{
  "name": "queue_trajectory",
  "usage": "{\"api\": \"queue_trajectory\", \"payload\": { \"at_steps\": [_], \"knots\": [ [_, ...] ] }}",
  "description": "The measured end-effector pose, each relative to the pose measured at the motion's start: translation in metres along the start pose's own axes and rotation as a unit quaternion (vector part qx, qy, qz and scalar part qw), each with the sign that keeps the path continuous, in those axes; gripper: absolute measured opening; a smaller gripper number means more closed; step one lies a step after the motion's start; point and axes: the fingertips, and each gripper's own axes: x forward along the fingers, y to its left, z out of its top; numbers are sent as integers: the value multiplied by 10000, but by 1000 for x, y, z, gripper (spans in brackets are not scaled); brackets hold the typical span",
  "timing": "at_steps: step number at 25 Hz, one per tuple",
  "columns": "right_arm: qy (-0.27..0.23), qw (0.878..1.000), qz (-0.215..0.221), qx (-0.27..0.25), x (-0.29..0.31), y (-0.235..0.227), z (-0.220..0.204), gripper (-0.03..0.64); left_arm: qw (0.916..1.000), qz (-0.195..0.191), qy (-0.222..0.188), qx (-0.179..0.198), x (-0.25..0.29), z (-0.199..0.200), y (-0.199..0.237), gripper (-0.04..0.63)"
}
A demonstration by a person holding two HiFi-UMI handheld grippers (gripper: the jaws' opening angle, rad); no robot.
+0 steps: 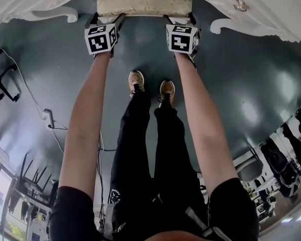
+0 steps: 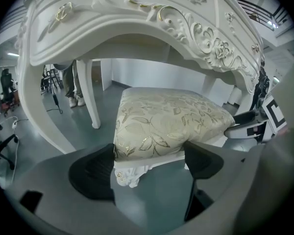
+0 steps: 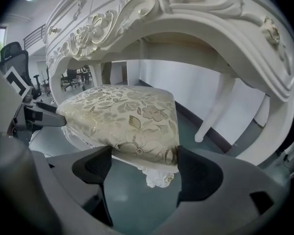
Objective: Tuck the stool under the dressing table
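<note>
Left hand-held gripper (image 2: 149,154), right hand-held gripper (image 3: 144,156), both pinching one stool (image 2: 171,116), one dressing table (image 2: 112,28).

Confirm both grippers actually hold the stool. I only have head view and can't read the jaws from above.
Observer: Left gripper has its jaws closed on the stool, at the near-left seat corner.
Operator: Right one?
Observer: Right gripper grips the near-right corner the same way.
Operator: Leg clearance?
Observer: A table leg stands left of the seat, apart from it, with floor showing between.
</note>
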Motion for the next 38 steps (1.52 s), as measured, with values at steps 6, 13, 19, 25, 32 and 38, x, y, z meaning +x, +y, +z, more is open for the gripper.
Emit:
{"api": "queue_trajectory", "payload": {
  "at_steps": [6,13,19,25,32,38],
  "knots": [
    [-110,9998,-119,69,12,-8,14,434,9997,82,-216,20,13,15,3,466],
    [-261,9994,-228,98,28,-14,32,433,9994,74,-337,49,33,36,12,466],
    [-353,9990,-265,108,31,-16,36,433,9991,60,-411,76,37,41,13,466],
    [-588,9970,-490,-84,9,-17,39,312,9985,129,-524,59,21,38,7,439],
    [-1194,9917,-264,-384,-47,1,51,278,9933,-9,-1060,453,-36,56,-42,341],
    [-1869,9804,-109,-616,-138,14,91,180,9784,-188,-1874,851,-130,120,-98,105]
  ]
}}
